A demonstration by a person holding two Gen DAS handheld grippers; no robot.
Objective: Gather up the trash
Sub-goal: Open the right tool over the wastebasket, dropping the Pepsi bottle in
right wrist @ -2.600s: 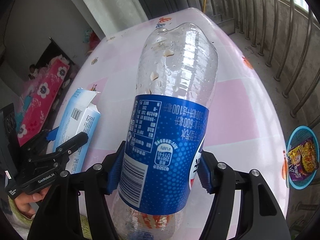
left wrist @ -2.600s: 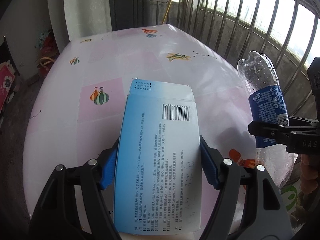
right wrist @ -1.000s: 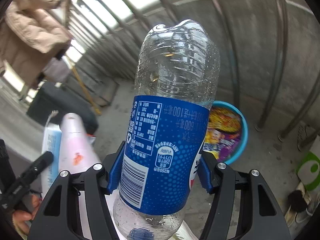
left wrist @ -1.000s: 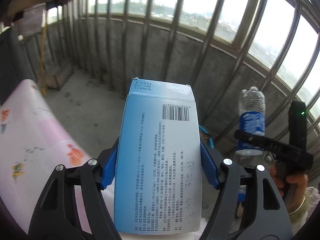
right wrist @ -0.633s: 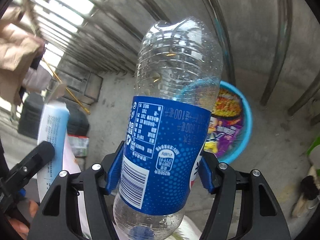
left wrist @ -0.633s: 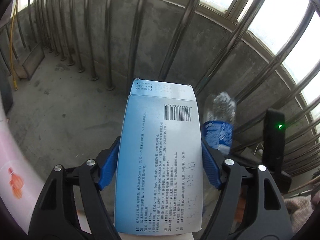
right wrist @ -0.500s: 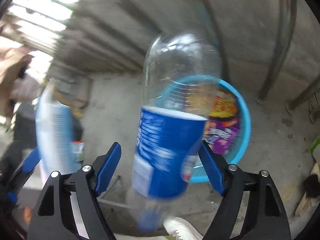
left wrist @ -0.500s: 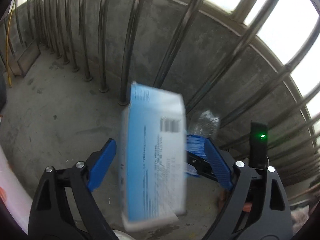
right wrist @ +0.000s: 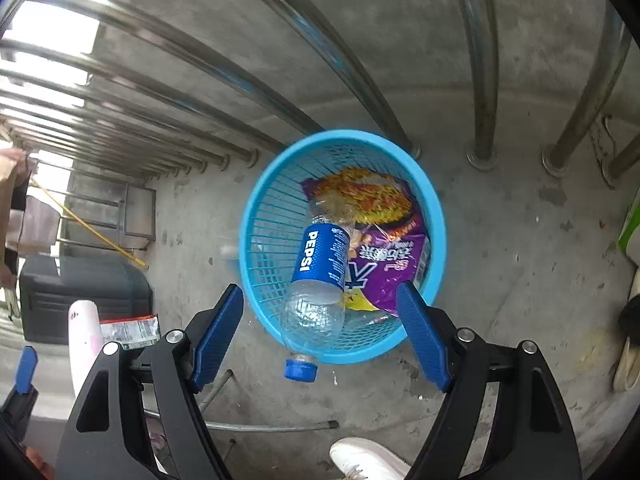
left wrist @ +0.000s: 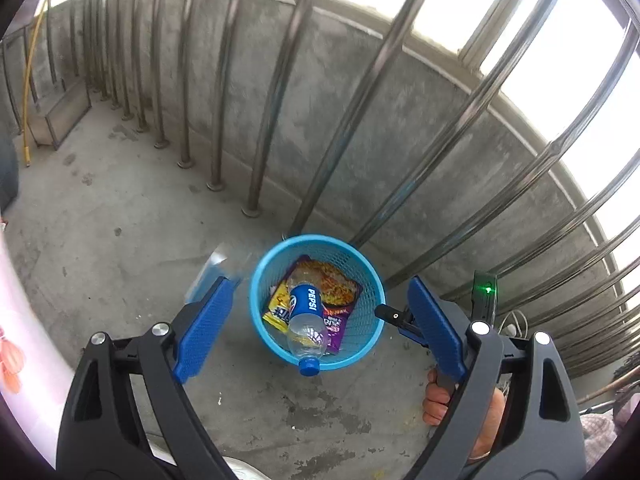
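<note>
Pepsi bottle [right wrist: 320, 276] in blue basket [right wrist: 256, 216]; left claw [left wrist: 316, 334], right claw [right wrist: 320, 336] spread, empty.

My way down to the blue mesh basket [right wrist: 256, 216] is open from above. Inside it, the Pepsi bottle [right wrist: 320, 264] slants across, cap over the near rim, on a purple snack wrapper [right wrist: 384, 240]. Steel railing bars [left wrist: 276, 92] and concrete wall [left wrist: 400, 128] stand close behind the basket; bare concrete floor [left wrist: 104, 216] lies open left.

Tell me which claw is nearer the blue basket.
Right, by the views. The right claw hangs just above the blue basket, rim between its open jaws. The left claw hangs higher, jaws open around it.
</note>
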